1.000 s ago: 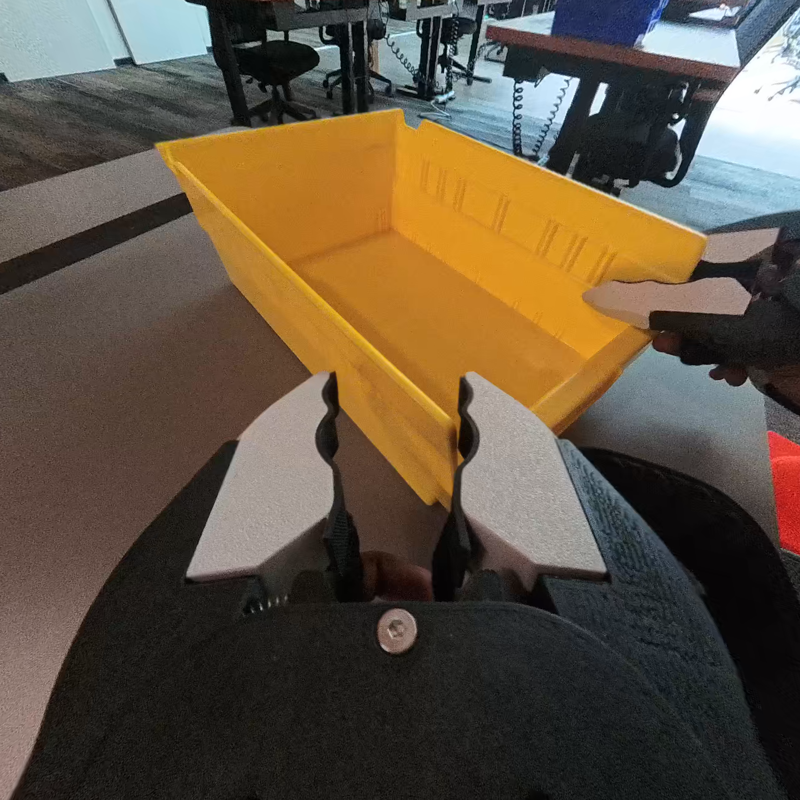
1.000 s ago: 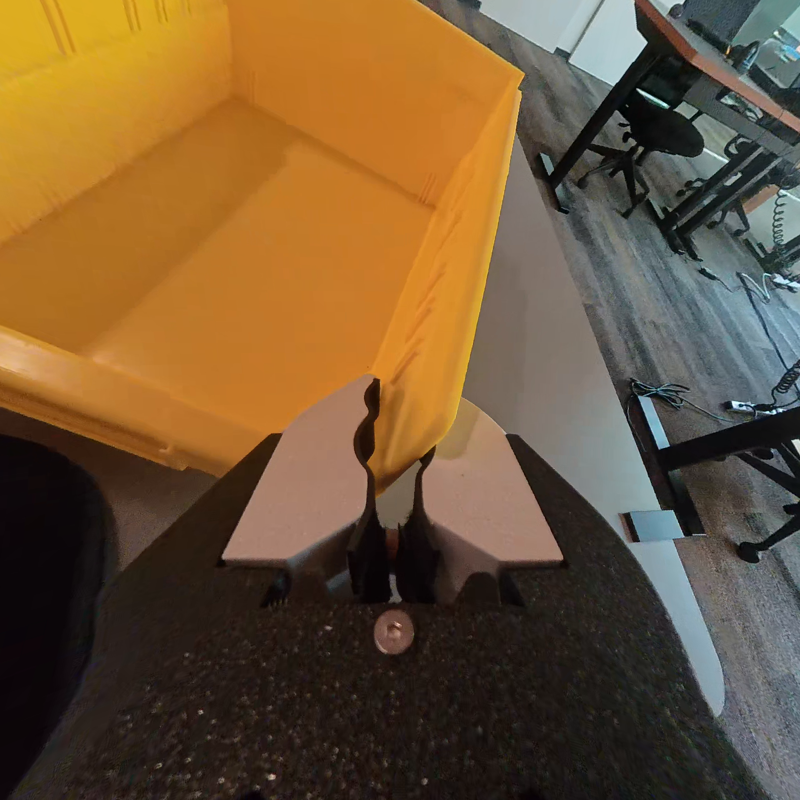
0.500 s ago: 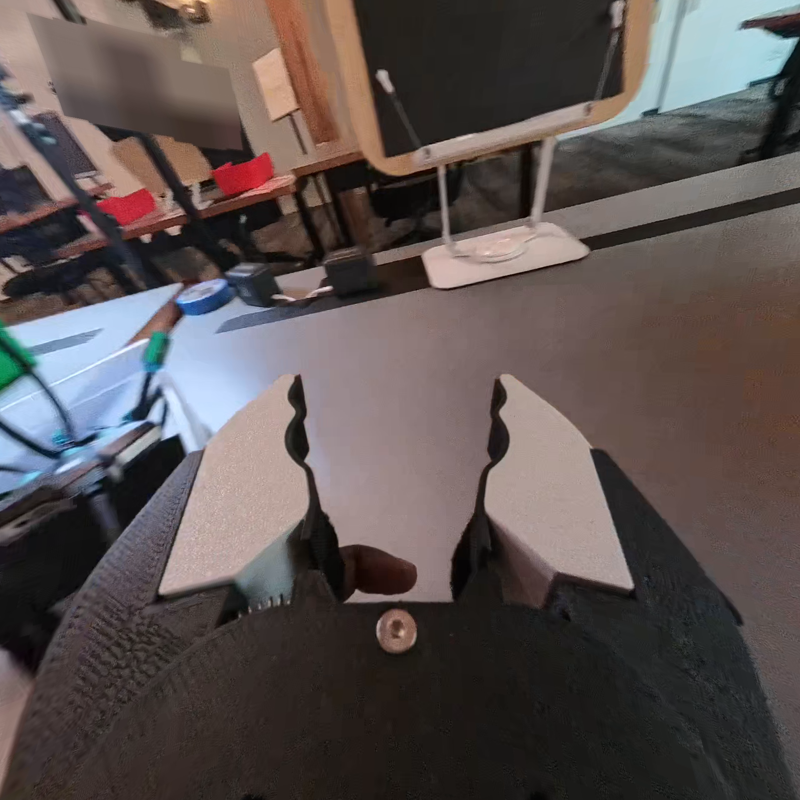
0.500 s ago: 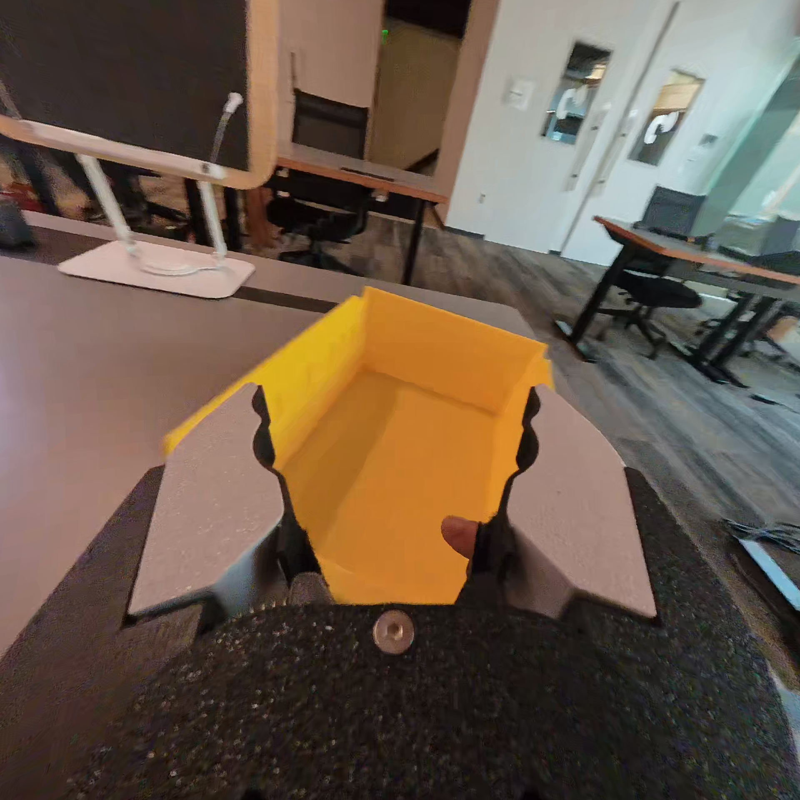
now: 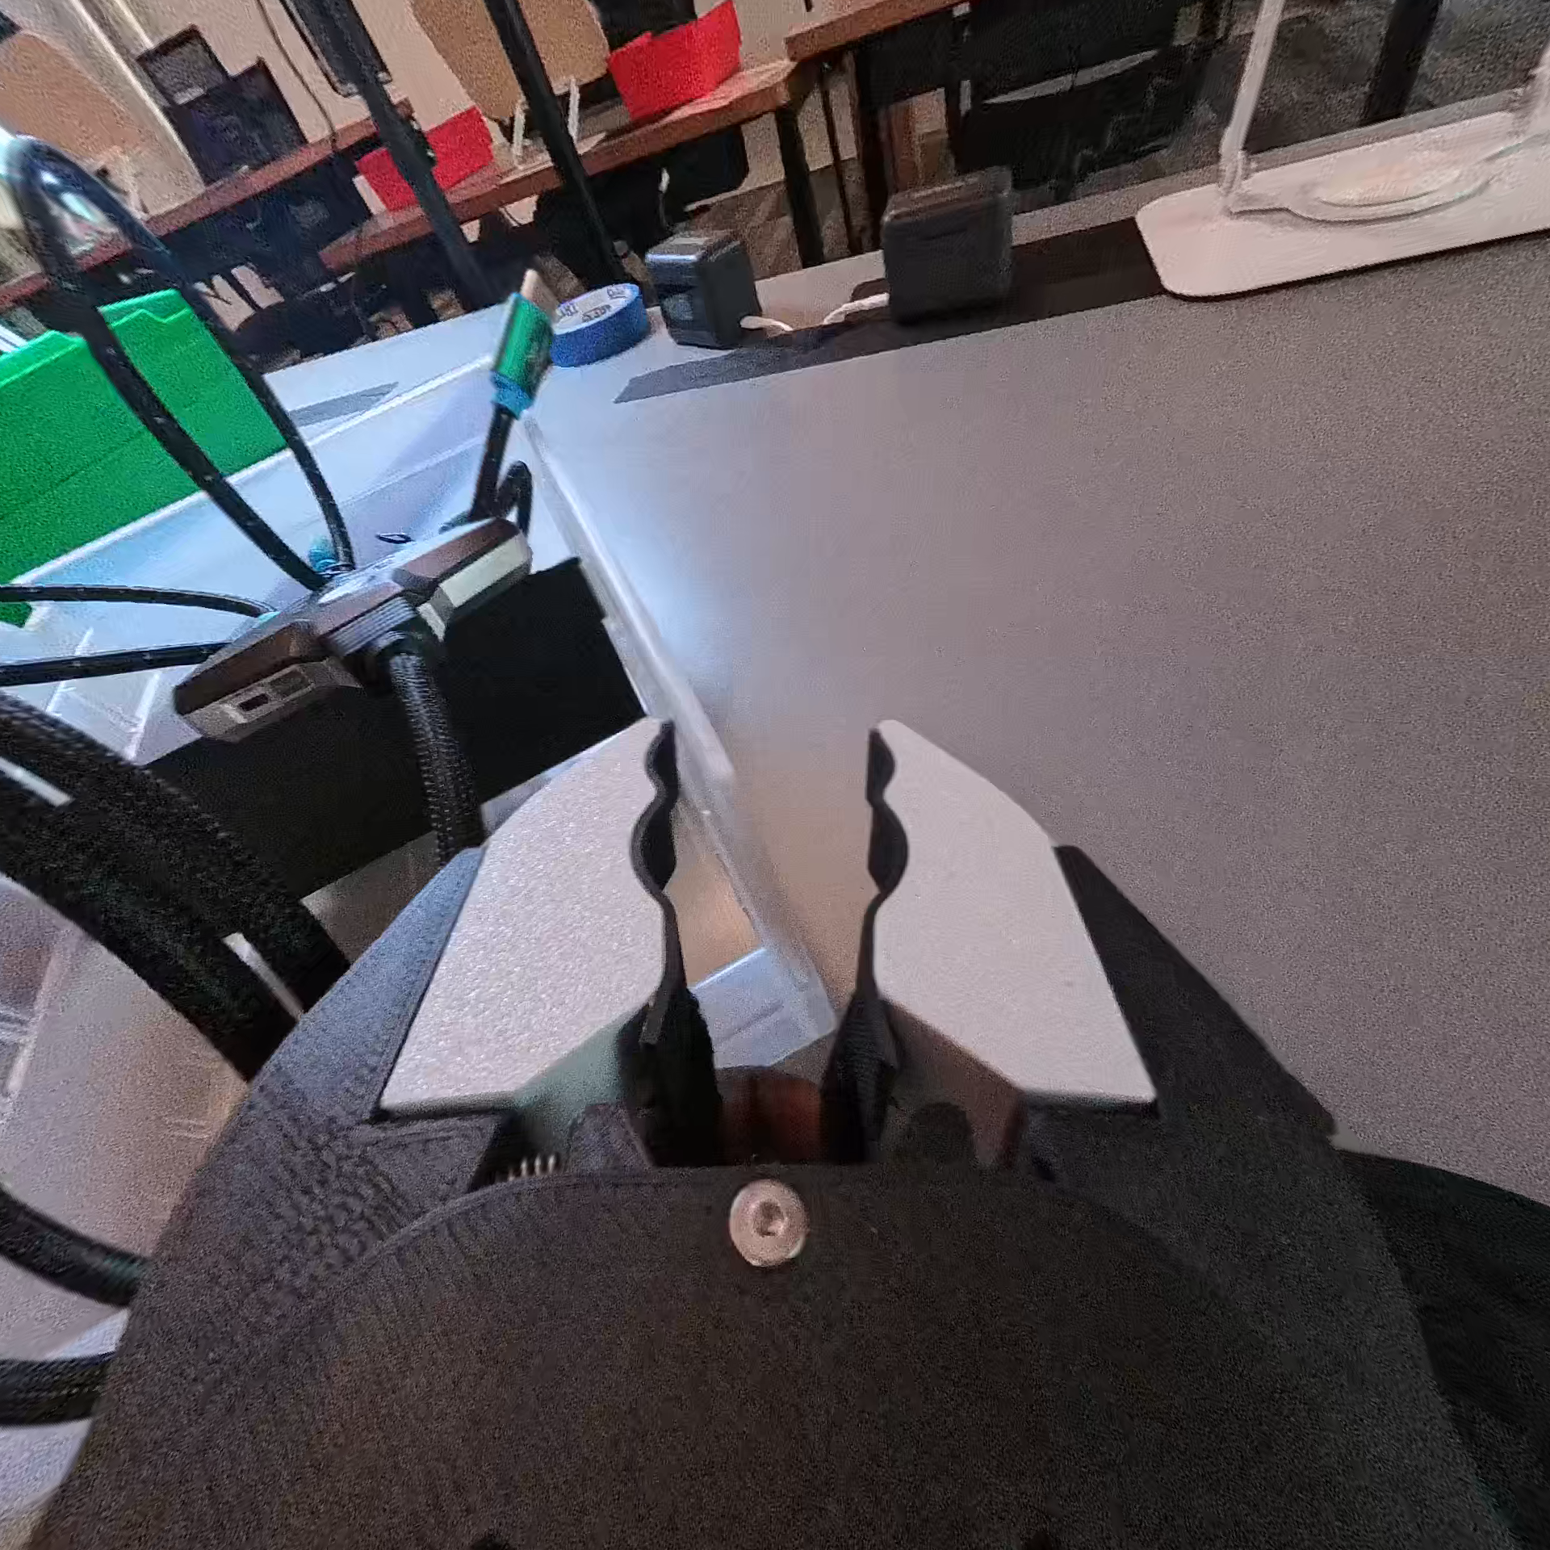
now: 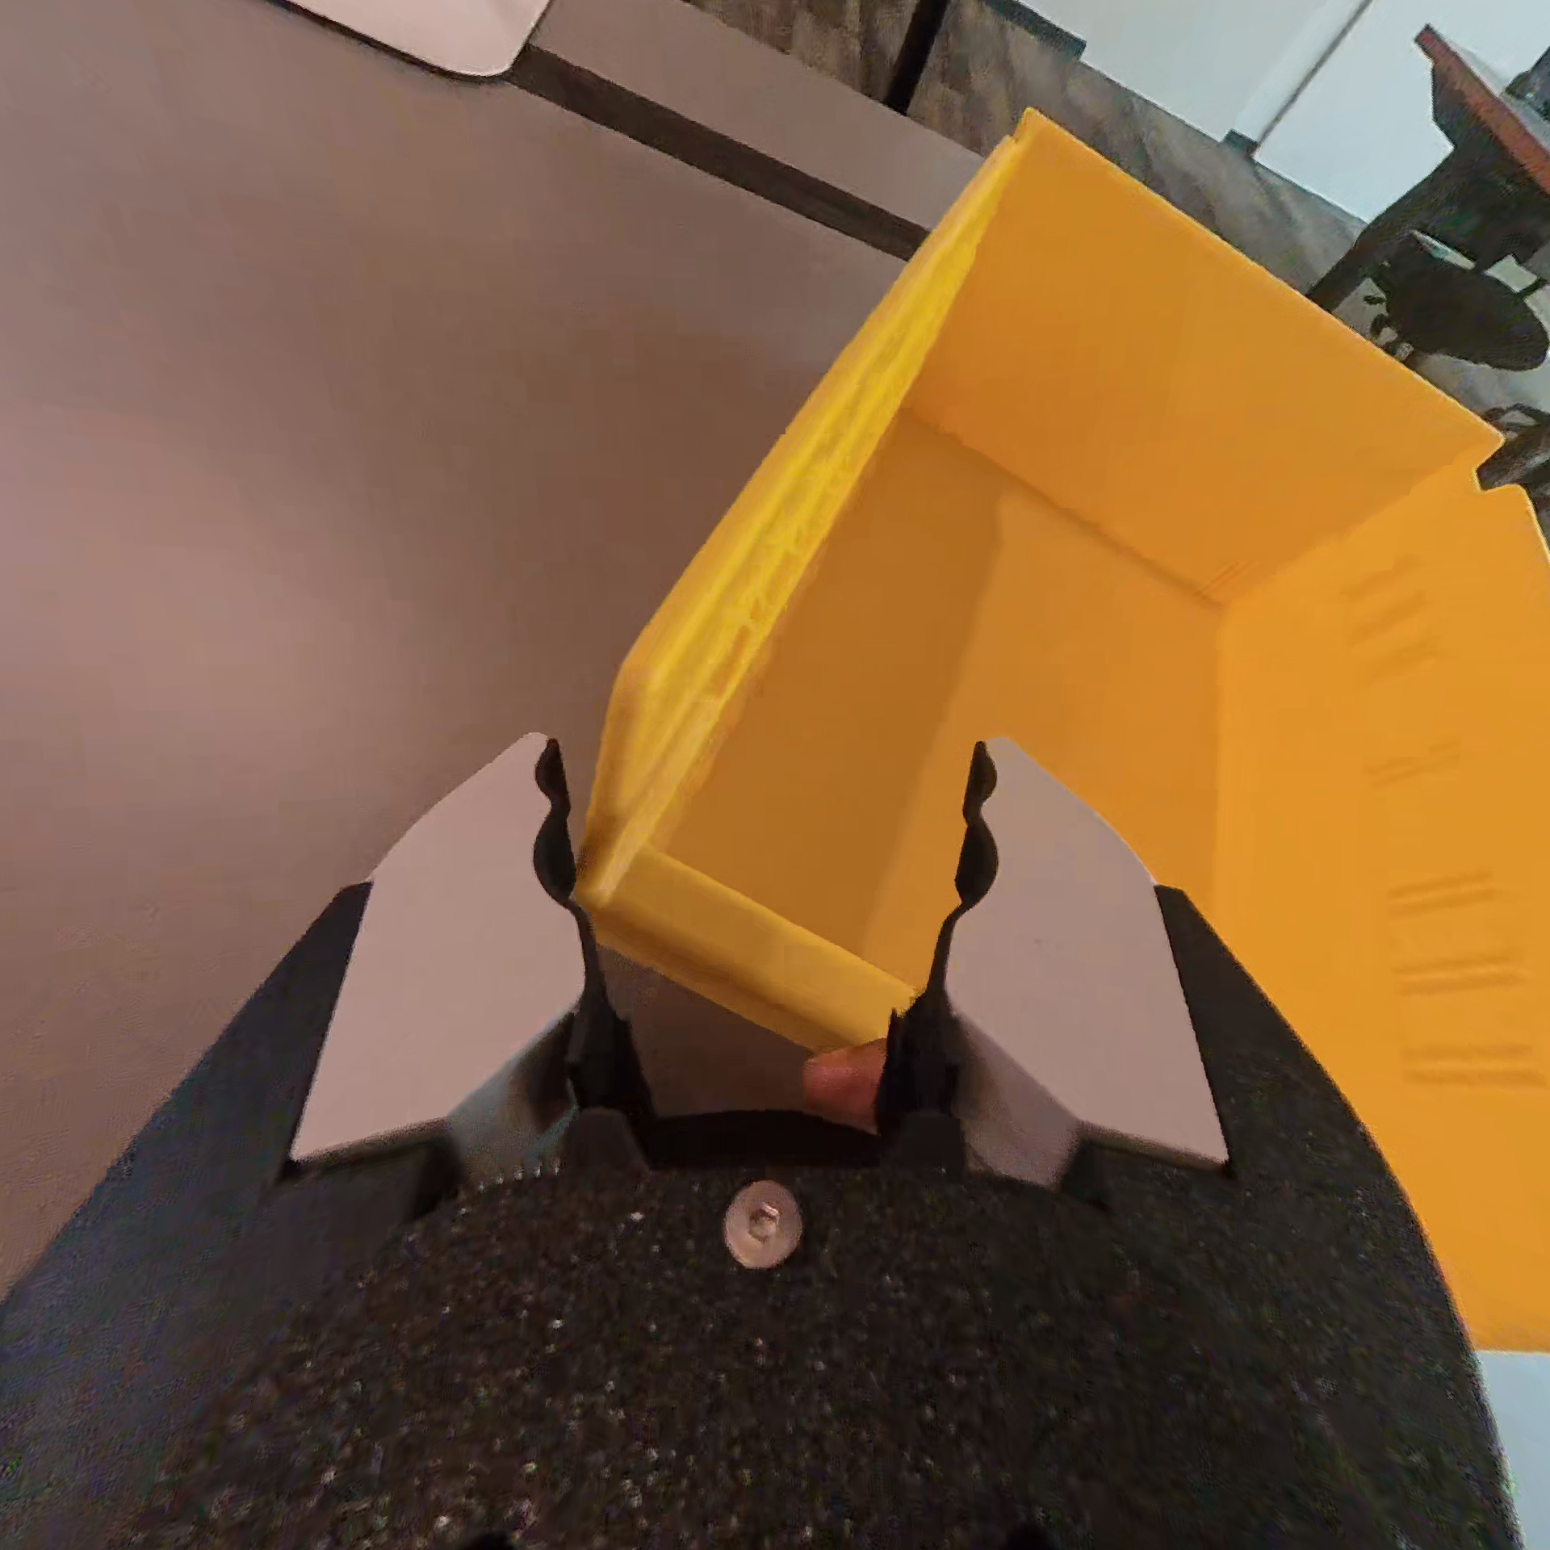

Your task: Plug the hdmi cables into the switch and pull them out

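In the left wrist view a dark grey HDMI switch (image 5: 352,621) sits in a clear bin (image 5: 637,621) at the left. Black braided cables (image 5: 428,755) run from the switch, and one plug with a teal shell (image 5: 520,352) sticks up behind it. My left gripper (image 5: 767,738) is open and empty, just above the clear bin's right rim and to the right of the switch. My right gripper (image 6: 767,755) is open and empty above the near left corner of an empty yellow bin (image 6: 755,604). The switch and cables do not show in the right wrist view.
A green bin (image 5: 101,436) stands left of the clear bin. A blue tape roll (image 5: 600,323), two small black boxes (image 5: 948,243) and a white stand base (image 5: 1342,226) line the far edge of the grey table (image 5: 1174,587). Desks and office chairs stand beyond.
My right gripper has let go of the yellow bin's wall, opened and drawn back over its corner. My left gripper has swung left from the yellow bin to the clear bin and narrowed a little.
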